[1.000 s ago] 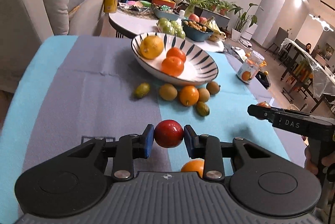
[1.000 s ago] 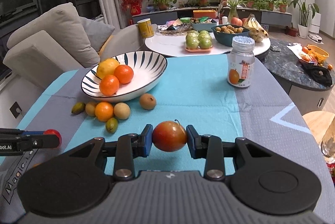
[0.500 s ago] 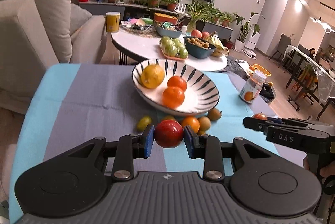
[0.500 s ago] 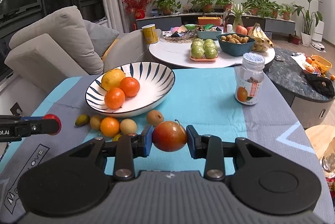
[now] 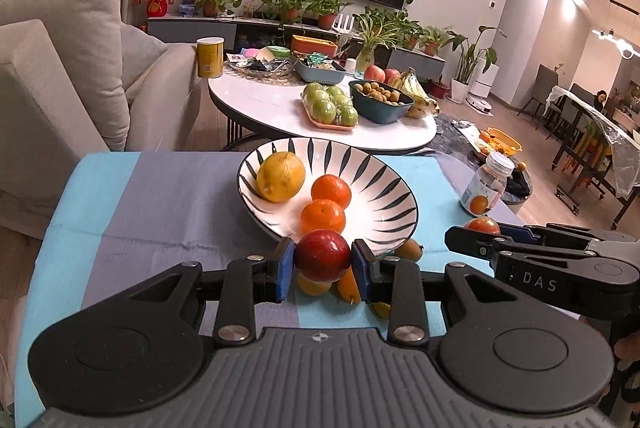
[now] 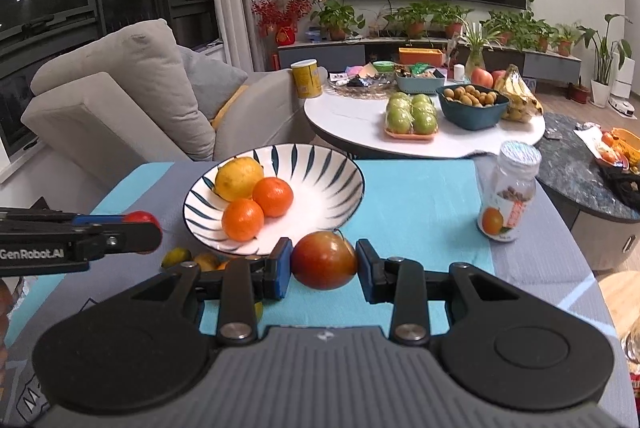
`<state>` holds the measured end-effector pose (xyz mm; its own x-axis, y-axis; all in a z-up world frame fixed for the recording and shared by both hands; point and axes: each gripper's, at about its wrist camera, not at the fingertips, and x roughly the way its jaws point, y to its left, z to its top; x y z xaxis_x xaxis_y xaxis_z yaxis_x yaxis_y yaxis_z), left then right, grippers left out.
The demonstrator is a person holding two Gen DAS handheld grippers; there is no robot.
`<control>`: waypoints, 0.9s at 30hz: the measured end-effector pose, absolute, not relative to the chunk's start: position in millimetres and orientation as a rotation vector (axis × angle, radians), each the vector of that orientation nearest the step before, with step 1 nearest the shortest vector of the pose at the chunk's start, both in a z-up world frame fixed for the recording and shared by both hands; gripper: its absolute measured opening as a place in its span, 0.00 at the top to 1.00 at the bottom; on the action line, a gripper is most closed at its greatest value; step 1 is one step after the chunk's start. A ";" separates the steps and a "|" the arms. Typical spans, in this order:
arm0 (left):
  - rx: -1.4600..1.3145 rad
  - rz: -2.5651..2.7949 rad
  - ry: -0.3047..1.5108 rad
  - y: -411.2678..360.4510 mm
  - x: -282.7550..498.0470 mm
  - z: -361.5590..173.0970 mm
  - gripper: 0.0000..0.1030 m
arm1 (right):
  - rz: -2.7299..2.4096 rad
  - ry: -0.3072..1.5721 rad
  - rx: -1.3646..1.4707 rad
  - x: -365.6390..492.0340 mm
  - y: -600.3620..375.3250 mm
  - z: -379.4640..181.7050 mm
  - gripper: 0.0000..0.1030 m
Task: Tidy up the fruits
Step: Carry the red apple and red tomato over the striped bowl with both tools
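Observation:
My left gripper (image 5: 322, 270) is shut on a dark red apple (image 5: 322, 255), held above the near rim of the striped bowl (image 5: 384, 183). My right gripper (image 6: 323, 270) is shut on a red-orange apple (image 6: 324, 260), in front of the bowl (image 6: 340, 171). The bowl holds a lemon (image 5: 280, 176) and two oranges (image 5: 323, 216). Small loose fruits (image 5: 409, 250) lie on the cloth by the bowl, partly hidden behind my left gripper. The right gripper also shows in the left wrist view (image 5: 480, 234), and the left gripper in the right wrist view (image 6: 136, 228).
A juice bottle (image 6: 508, 195) stands right of the bowl on the blue and grey cloth (image 6: 420, 195). Beyond are a white round table (image 6: 352, 115) with fruit and a sofa (image 6: 120, 99).
Both grippers have risen and moved forward toward the bowl, each still holding its apple. The loose fruits have slid under the left gripper's view.

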<state>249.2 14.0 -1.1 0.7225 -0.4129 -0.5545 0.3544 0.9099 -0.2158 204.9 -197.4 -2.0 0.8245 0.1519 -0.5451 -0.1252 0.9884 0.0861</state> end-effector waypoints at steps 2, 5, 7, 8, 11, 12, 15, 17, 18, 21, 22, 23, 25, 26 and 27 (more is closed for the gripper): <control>-0.090 -0.430 0.629 11.2 251.9 -0.3 0.72 | 0.151 0.579 0.049 207.1 -196.8 -1.0 0.25; -0.083 -0.428 0.631 7.7 257.2 -0.8 0.72 | 0.155 0.575 0.045 211.2 -194.6 -0.1 0.25; -0.083 -0.428 0.631 6.2 259.7 -1.8 0.72 | 0.160 0.575 0.046 214.2 -193.4 0.5 0.25; -0.083 -0.428 0.631 5.7 261.0 -1.8 0.72 | 0.162 0.574 0.046 214.6 -192.3 0.2 0.25; -0.080 -0.424 0.632 4.1 264.7 -2.9 0.72 | 0.167 0.571 0.043 218.8 -190.2 1.4 0.25; -0.081 -0.424 0.633 3.9 266.4 -3.7 0.72 | 0.168 0.570 0.046 220.0 -190.3 1.6 0.25; -0.079 -0.422 0.633 3.1 268.2 -4.3 0.72 | 0.173 0.569 0.045 224.9 -188.3 2.0 0.25; -0.072 -0.416 0.633 1.2 269.6 -5.7 0.72 | 0.177 0.571 0.046 228.0 -187.5 1.6 0.25; -0.067 -0.414 0.633 0.1 271.6 -6.5 0.72 | 0.179 0.572 0.049 229.3 -187.1 1.4 0.25; -0.054 -0.412 0.635 -2.5 276.2 -9.1 0.72 | 0.183 0.574 0.046 232.6 -185.5 0.4 0.25; -0.056 -0.413 0.638 -3.0 277.5 -10.1 0.72 | 0.184 0.576 0.046 233.1 -185.4 -0.1 0.25; -0.058 -0.415 0.641 -3.2 279.1 -11.1 0.72 | 0.186 0.576 0.046 233.5 -185.1 -0.6 0.25; -0.060 -0.413 0.647 -3.7 282.6 -13.5 0.72 | 0.187 0.579 0.049 236.5 -184.3 -1.5 0.25; -0.059 -0.412 0.649 -3.8 284.5 -14.7 0.72 | 0.189 0.580 0.050 237.3 -184.6 -1.8 0.25; -0.059 -0.412 0.651 -4.0 285.5 -15.8 0.72 | 0.190 0.581 0.051 238.4 -184.3 -2.3 0.25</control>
<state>285.5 -4.0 -15.8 0.7178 -0.3907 -0.5763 0.3541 0.9175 -0.1809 238.4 -184.3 -2.3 0.8190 0.1927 -0.5405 -0.1640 0.9812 0.1014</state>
